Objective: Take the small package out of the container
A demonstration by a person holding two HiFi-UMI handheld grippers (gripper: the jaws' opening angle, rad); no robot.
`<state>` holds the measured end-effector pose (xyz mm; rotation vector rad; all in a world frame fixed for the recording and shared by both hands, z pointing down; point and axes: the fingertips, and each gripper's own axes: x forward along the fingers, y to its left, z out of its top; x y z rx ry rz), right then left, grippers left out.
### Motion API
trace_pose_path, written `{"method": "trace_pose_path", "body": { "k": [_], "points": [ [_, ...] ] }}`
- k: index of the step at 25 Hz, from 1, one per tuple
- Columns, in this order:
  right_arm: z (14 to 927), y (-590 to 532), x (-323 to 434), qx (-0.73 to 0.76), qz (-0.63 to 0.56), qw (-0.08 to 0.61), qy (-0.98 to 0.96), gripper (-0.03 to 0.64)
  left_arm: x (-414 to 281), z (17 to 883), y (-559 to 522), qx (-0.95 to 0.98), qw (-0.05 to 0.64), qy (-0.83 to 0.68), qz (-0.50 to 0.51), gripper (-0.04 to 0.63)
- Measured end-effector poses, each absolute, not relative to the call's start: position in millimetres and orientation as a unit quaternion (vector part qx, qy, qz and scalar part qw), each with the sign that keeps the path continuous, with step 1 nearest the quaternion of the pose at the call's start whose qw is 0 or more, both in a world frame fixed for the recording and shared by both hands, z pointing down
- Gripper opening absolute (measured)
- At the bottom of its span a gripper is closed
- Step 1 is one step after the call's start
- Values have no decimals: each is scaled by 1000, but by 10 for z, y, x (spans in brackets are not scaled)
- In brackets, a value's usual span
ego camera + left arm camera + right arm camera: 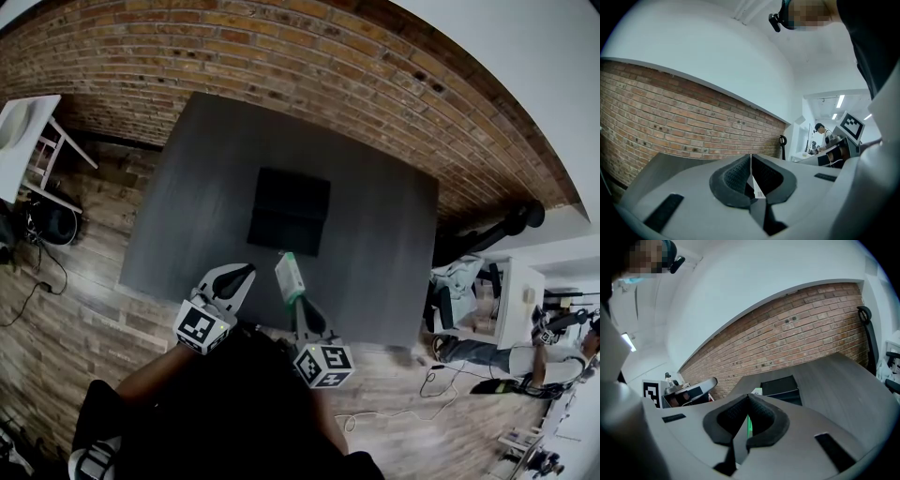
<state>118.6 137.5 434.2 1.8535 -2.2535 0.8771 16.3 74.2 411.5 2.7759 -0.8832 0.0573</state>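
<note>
**While your right claw grips the package, your left is clenched shut**

Since the package is pinched between its pads, your right claw point(296, 298) is grasping the task's thing. The small package point(289, 274) is a slim, flat, oblong piece, white with a green edge. It stands out past the claw's tips, outside the container point(289, 211). In the head view it shows just beside the container's near edge, over the bare surface point(375, 234).

In the right gripper view a bright green sliver of the package point(748, 426) fills the slit between the black, stippled pads, and the tips of the right claw point(749, 397) press in on it.

The container is a flat, matte black rectangle with square corners, lying near the middle of the surface. The surface is a dark grey slab with a faint streaked grain.

Your left claw point(249, 270) hangs just beside the right one, over the surface's near edge, with its curved pale fingers meeting at the tips. In the left gripper view the dimpled dark pads of the left claw point(751, 157) are drawn together. A thin white strip point(757, 187) with fine barcode-like print shows in the slit; you cannot tell what it belongs to.

A rough red brick wall point(281, 56) runs behind the surface, and wood-plank floor point(56, 309) lies around it.
</note>
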Motion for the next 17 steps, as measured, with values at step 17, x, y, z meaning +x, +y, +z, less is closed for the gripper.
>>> {"method": "trace_pose_path", "body": {
  "k": [17],
  "points": [
    [4283, 1441, 1116, 618, 279, 48, -733, 26, 45, 4120, 781, 946, 124, -300, 19, 41]
  ]
}}
